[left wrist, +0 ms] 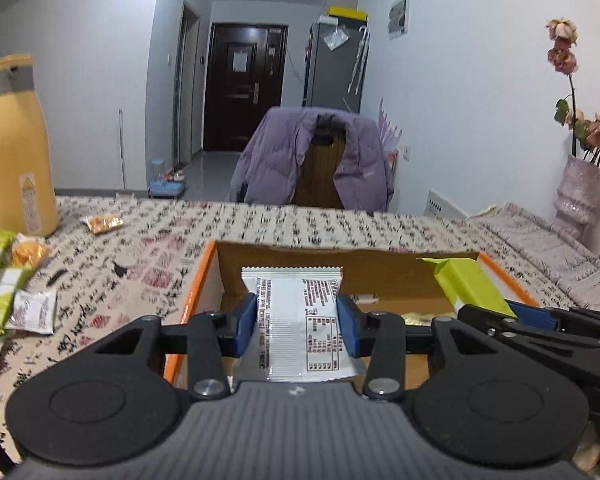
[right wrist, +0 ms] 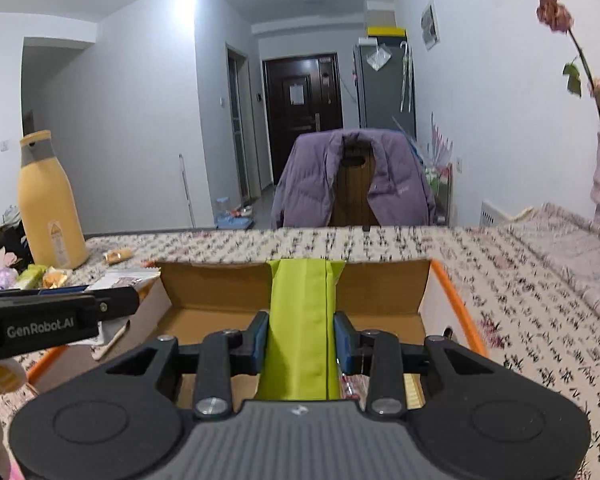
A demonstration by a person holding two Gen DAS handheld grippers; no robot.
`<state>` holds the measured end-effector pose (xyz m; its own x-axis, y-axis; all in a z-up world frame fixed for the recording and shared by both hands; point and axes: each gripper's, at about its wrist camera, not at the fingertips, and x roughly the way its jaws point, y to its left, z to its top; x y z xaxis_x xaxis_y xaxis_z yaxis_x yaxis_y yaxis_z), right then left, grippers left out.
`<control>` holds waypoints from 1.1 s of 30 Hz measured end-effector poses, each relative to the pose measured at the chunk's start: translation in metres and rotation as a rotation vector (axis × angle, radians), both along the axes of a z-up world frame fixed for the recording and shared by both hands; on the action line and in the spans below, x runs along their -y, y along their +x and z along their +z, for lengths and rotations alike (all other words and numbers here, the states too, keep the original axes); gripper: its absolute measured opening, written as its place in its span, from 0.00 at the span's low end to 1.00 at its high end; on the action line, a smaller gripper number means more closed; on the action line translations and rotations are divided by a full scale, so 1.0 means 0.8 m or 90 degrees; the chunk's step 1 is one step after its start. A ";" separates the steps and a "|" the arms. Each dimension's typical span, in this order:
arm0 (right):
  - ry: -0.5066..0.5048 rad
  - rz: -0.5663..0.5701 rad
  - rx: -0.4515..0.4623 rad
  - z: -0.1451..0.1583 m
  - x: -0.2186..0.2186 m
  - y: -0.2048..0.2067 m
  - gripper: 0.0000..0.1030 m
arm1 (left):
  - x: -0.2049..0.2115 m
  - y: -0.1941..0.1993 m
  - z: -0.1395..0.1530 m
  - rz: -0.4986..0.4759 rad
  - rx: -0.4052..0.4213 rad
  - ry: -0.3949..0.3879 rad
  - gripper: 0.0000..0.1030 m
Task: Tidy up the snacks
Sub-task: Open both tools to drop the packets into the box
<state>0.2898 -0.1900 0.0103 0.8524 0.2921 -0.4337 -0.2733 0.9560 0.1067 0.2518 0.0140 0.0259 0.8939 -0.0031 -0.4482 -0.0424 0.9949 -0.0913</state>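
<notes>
Over the table with the calligraphy-print cloth (left wrist: 260, 224), both handheld grippers hang above an open cardboard box with an orange rim (left wrist: 198, 276). The left gripper (left wrist: 297, 320) has its blue pads pinched on a white foil snack packet with dark red printing (left wrist: 296, 300), held upright over the box's inside. The right gripper (right wrist: 300, 340) is clamped the same way on a lime-green snack packet (right wrist: 300, 320), which also stands over the box's inside, just beside the white one. Inside the box, a gold wrapper (left wrist: 418, 317) shows low between the two tools. Off to the left, more loose snack packets in green, orange and white (left wrist: 8, 280) lie on the cloth near a tall yellow bottle with a grey collar (left wrist: 16, 148). Beyond the table's far edge stands a chair draped with a purple puffer jacket (left wrist: 312, 156).
</notes>
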 end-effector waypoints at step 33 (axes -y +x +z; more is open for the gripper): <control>-0.002 -0.044 0.016 0.006 0.014 -0.019 1.00 | -0.009 -0.027 0.013 0.022 0.070 -0.029 1.00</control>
<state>0.2746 -0.2011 0.0149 0.8807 0.2315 -0.4132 -0.2098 0.9728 0.0978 0.2298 0.0211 0.0366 0.9376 0.0112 -0.3476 -0.0643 0.9878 -0.1416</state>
